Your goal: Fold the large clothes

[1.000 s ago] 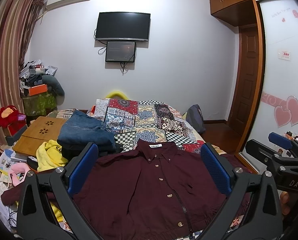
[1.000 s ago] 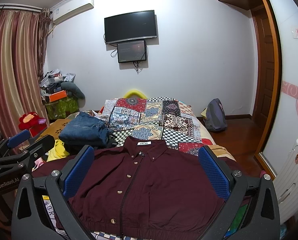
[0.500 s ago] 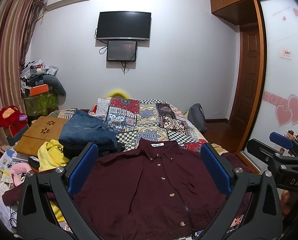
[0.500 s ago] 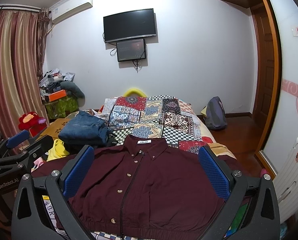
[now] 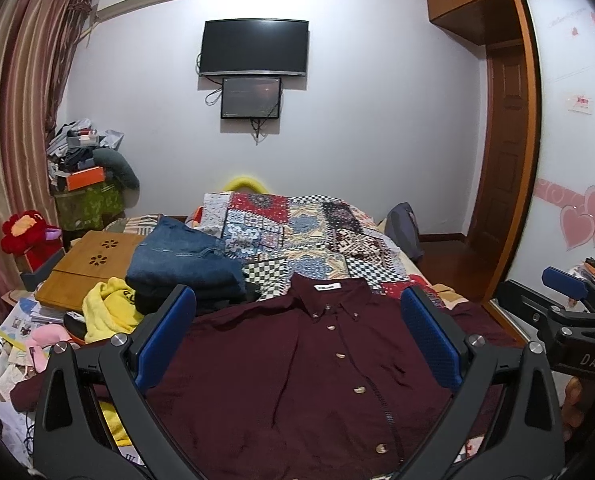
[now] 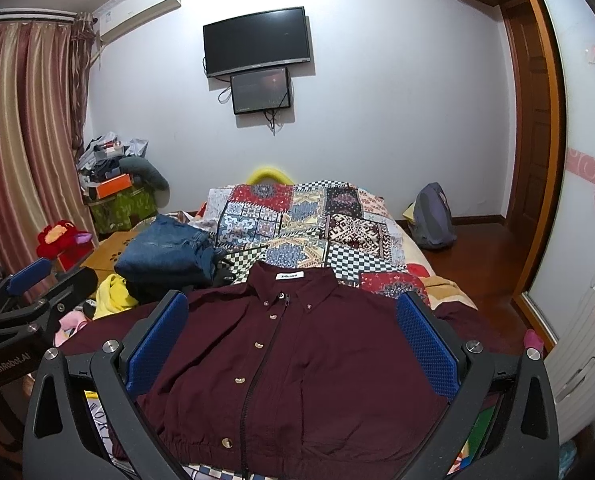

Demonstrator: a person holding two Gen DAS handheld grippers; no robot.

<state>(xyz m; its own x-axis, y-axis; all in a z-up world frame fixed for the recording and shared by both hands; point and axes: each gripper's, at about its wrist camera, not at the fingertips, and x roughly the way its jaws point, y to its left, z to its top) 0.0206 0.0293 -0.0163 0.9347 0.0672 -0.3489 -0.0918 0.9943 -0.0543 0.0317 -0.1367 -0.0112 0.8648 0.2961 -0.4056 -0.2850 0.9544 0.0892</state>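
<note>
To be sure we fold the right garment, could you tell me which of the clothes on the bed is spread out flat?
The maroon jacket, lying open-faced nearest both grippers; the blue jeans are already folded, and the yellow garment is crumpled.

Left tool (image 5: 297, 338): jaws wide apart, nothing held, levelled forward. Right tool (image 6: 291, 336): same spread, nothing held, alongside to its right.

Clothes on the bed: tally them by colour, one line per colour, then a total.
Maroon: 1, the jacket spread flat, front up.
Blue: 1, the folded denim piece, atop something dark I can't identify.
Yellow: 1, the crumpled garment at the bed's left edge.
Total: 3.
</note>
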